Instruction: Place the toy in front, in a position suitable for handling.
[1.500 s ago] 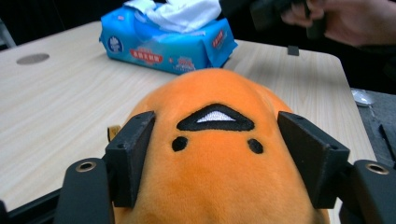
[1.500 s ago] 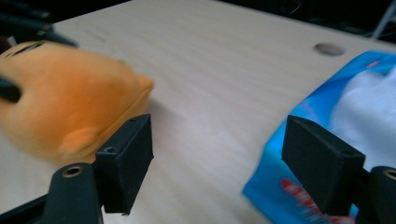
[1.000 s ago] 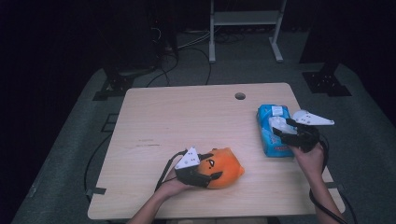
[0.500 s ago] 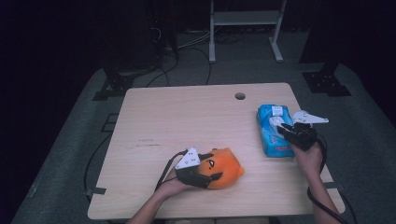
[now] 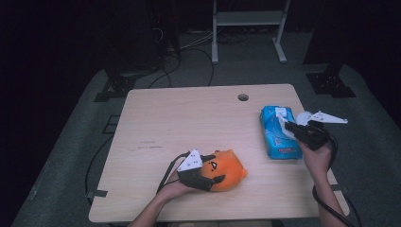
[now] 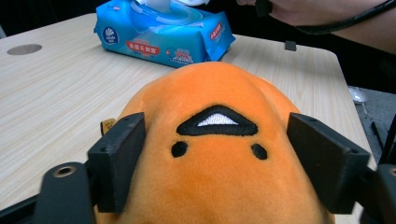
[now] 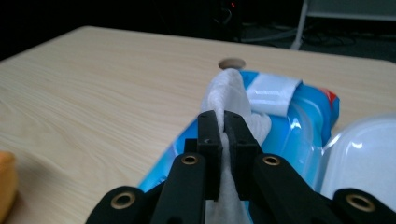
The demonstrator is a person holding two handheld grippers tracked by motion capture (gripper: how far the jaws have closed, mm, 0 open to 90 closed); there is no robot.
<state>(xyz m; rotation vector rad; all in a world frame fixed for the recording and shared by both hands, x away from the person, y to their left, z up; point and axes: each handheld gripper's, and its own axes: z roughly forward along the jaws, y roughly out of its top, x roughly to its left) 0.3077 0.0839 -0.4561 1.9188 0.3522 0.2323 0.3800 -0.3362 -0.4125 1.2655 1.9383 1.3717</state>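
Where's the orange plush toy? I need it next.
The orange plush toy sits near the table's front edge in the high view, between the left gripper's jaws.

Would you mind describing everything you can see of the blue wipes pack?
The wipes pack is a soft blue plastic packet with printed labels, lying flat near the table's right edge. Its clear hinged lid stands open. A white wipe sticks up from the opening, pinched between the jaws of the right gripper, which have just been closing. Nothing else touches the pack.

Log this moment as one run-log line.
left gripper: jaws opening, astride orange plush | right gripper: just shut on wipe | wipes pack: lid open
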